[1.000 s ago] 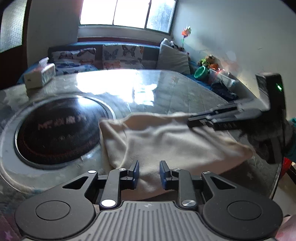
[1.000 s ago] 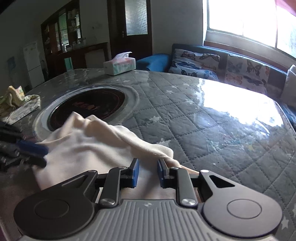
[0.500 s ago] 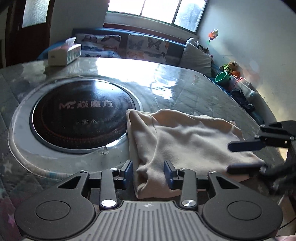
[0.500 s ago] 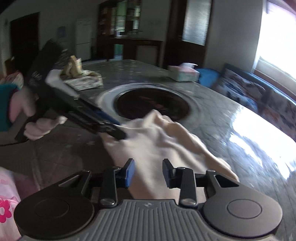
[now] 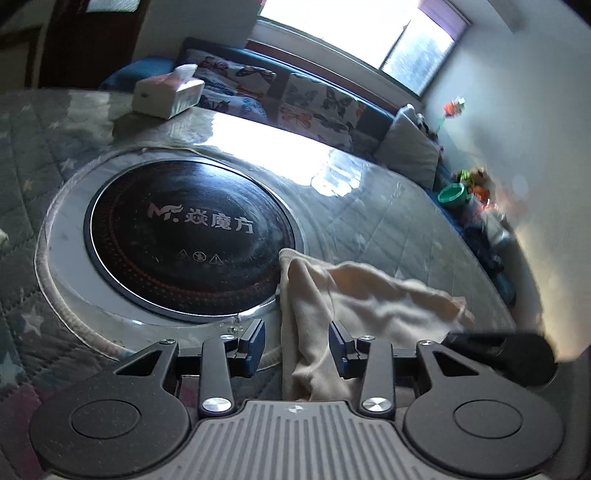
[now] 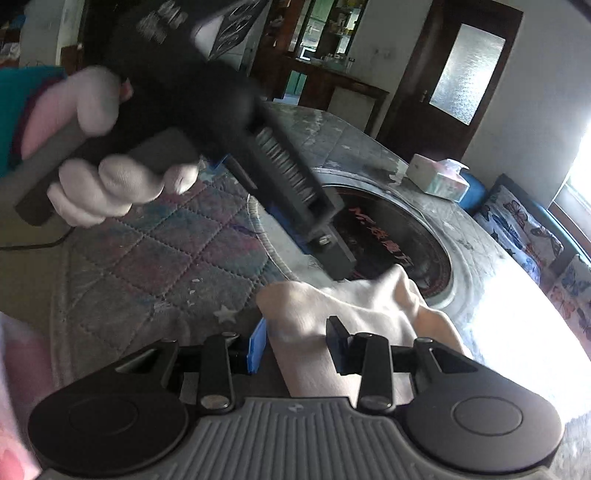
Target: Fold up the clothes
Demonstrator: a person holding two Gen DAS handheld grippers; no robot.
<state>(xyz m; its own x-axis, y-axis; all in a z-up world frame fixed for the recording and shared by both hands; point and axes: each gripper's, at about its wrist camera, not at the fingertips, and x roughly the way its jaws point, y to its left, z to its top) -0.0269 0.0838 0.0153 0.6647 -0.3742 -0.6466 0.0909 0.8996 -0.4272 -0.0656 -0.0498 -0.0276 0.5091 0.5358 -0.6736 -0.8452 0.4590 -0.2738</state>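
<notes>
One rumpled cream garment on table

A bright window is set in the pale wall above a butterfly-patterned sofa. A dark wooden door with frosted glass and a cabinet are seen opposite.

Left gripper: black linkage arms showing silver screws, blue pads, two round black discs flanking a grey ribbed housing. Right gripper: matching build. Hand wearing a white knit glove; teal sleeve showing a pink cuff.
</notes>
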